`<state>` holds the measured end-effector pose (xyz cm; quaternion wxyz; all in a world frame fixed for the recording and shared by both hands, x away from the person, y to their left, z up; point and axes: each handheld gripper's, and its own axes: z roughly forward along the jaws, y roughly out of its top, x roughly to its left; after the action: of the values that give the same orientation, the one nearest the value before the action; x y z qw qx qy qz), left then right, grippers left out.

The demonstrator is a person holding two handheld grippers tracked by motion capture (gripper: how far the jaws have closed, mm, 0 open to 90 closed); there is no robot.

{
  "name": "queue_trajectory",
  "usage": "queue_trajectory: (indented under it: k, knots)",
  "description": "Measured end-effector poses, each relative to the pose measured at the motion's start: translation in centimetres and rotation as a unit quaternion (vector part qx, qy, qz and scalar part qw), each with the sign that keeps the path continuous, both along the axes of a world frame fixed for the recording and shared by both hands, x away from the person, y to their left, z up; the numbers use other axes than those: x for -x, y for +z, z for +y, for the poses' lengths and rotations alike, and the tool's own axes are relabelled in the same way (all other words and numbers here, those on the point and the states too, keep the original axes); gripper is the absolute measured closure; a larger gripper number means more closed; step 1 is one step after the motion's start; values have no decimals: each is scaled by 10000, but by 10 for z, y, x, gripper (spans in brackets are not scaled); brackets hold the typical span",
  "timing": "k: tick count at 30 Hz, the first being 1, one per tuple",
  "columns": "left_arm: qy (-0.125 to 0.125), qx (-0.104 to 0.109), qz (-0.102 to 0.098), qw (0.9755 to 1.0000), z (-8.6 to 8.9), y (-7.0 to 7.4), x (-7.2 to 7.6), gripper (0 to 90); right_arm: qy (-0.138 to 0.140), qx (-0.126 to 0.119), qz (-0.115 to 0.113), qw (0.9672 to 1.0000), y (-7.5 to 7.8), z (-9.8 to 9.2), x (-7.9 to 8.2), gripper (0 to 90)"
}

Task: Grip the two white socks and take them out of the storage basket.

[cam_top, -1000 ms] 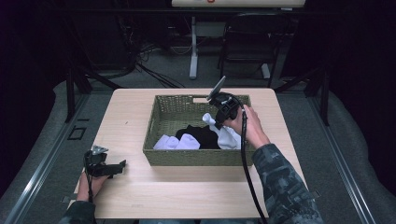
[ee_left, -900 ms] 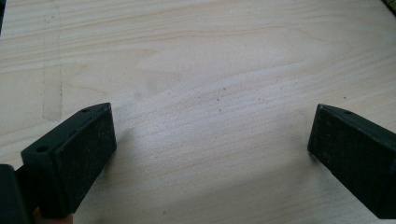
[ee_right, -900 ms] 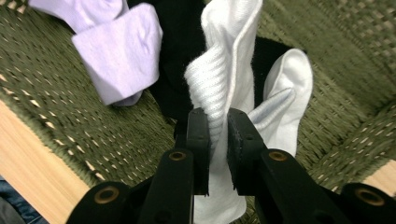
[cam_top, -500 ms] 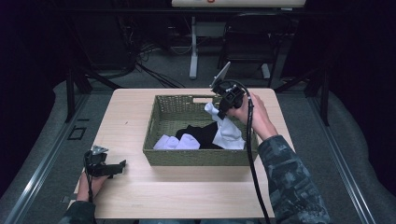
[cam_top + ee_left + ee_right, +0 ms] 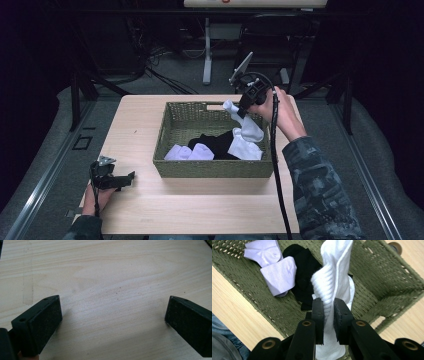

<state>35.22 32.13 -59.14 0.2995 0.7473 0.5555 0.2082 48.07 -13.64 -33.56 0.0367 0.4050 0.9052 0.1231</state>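
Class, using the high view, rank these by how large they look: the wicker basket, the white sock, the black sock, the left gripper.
1. wicker basket
2. white sock
3. black sock, partly covered, and left gripper: look alike, not ranked.

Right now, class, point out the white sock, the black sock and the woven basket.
white sock (image 5: 332,287), right gripper view, ribbed cuff above the tongs.
black sock (image 5: 305,272), right gripper view, middle of its dark cloth.
woven basket (image 5: 212,168), high view, near wall.

The right gripper (image 5: 242,106) now sits higher toward twelve o'clock above the basket (image 5: 212,167), and the white sock (image 5: 245,131) (pinched between its jaws) hangs stretched longer.
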Motion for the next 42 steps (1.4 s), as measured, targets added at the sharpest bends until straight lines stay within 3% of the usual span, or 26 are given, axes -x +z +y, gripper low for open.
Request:
queue_trajectory:
  k: [12,24,33,42]
  knots:
    - [-33,2,54,10000,1,1,0,9,-184,-26,-170,9997,24,-24,2,801]
    - [1,1,-2,10000,0,0,0,9,-581,-86,-313,9978,38,-73,11,801]
    - [-1,0,2,10000,0,0,0,9,-980,-72,-326,9946,37,-116,15,800]
    - [2,-1,-1,10000,0,0,0,9,-1430,-73,-330,9891,22,-152,19,800]
